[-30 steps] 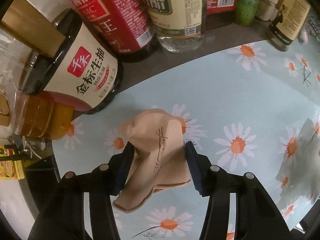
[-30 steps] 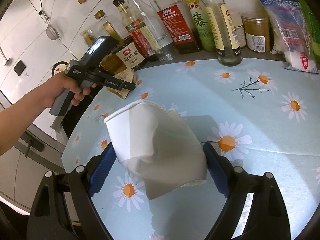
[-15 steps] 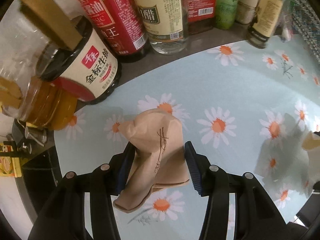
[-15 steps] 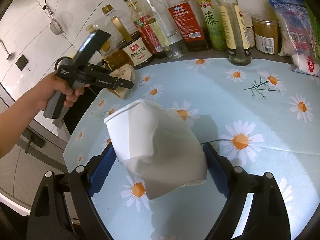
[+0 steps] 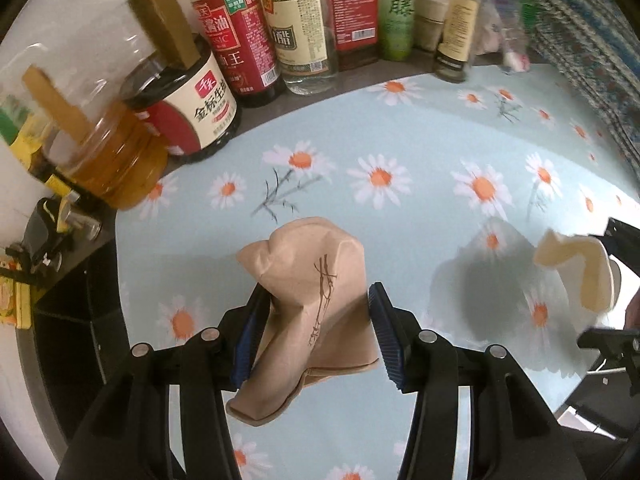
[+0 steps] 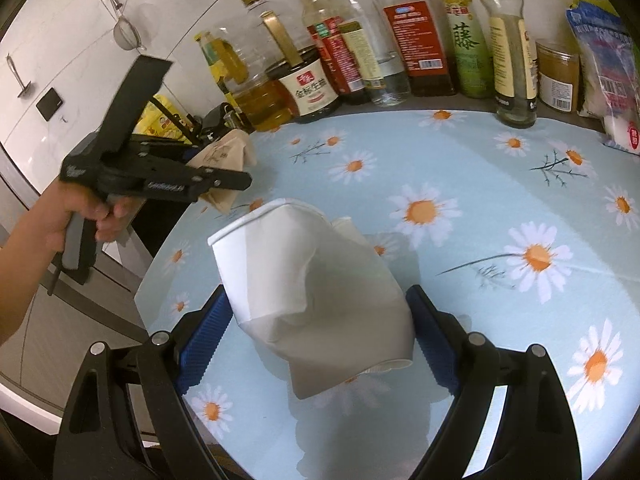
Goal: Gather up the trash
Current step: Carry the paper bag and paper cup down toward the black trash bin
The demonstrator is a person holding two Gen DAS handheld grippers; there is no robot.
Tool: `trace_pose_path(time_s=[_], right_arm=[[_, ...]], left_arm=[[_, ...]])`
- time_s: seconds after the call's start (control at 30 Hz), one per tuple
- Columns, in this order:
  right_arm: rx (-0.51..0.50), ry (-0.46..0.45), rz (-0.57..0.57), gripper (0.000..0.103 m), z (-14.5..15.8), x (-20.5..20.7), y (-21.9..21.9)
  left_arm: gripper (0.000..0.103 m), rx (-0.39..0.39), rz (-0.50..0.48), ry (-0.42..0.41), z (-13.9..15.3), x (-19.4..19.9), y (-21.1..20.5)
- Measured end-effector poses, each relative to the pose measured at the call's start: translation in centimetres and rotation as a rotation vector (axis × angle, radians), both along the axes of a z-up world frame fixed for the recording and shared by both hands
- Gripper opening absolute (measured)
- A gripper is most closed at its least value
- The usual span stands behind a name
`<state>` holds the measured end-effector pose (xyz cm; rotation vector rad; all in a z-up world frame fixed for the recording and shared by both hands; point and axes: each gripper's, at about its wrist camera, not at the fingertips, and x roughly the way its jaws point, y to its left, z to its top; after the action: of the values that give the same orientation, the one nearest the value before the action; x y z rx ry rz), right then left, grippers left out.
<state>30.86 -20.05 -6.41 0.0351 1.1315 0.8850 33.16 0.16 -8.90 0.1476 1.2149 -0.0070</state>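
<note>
A crushed brown paper cup [image 5: 308,312] hangs above the daisy tablecloth [image 5: 420,152], pinched between the blue pads of my left gripper [image 5: 314,332]. In the right wrist view the same brown cup [image 6: 226,156] shows at the left, in the left gripper [image 6: 224,160] that a hand holds. My right gripper [image 6: 320,336] is shut on a crushed white paper cup [image 6: 312,296], rim up and to the left, lifted off the cloth [image 6: 480,184]. The white cup [image 5: 576,268] also appears at the right edge of the left wrist view.
A row of sauce, vinegar and oil bottles [image 6: 360,56] lines the back of the counter, with a soy sauce jug [image 5: 188,100] and an oil jug [image 5: 108,152] at the left. Bagged goods [image 6: 608,72] sit at the back right. The cloth's left edge [image 6: 160,264] drops off.
My left gripper has lifted and drawn back from the bottles with the brown cup, so more cloth shows. The right gripper with the white cup has shifted slightly; both grips are unchanged.
</note>
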Motion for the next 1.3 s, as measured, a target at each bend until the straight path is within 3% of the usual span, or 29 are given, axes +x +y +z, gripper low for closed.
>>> trace_pose_path(time_s=[0.3,0.73,1.1,1.3], right_arm=[[-0.009,0.028,-0.012,0.086,0.8,-5.5,2.7],[-0.013,0.037,-0.129,0.086,2.1,-15.4,4.4],[-0.025,0.017,-0.162,0.086,3.6,-22.1,5.8],[-0.018,0.032,-0.16,0.086,3.4,-24.1,6.3]], left_arm=[[0.049,-0.052,-0.021,-0.072,0.5,-7.6,1.2],[0.049,-0.158,-0.109,-0.135,0.4,-18.8,0.4],[0.049,-0.22,-0.135,-0.167,0.4,-25.5,0.7],[0.049,-0.249,-0.119,-0.141,-0.7,-28.2,1.2]])
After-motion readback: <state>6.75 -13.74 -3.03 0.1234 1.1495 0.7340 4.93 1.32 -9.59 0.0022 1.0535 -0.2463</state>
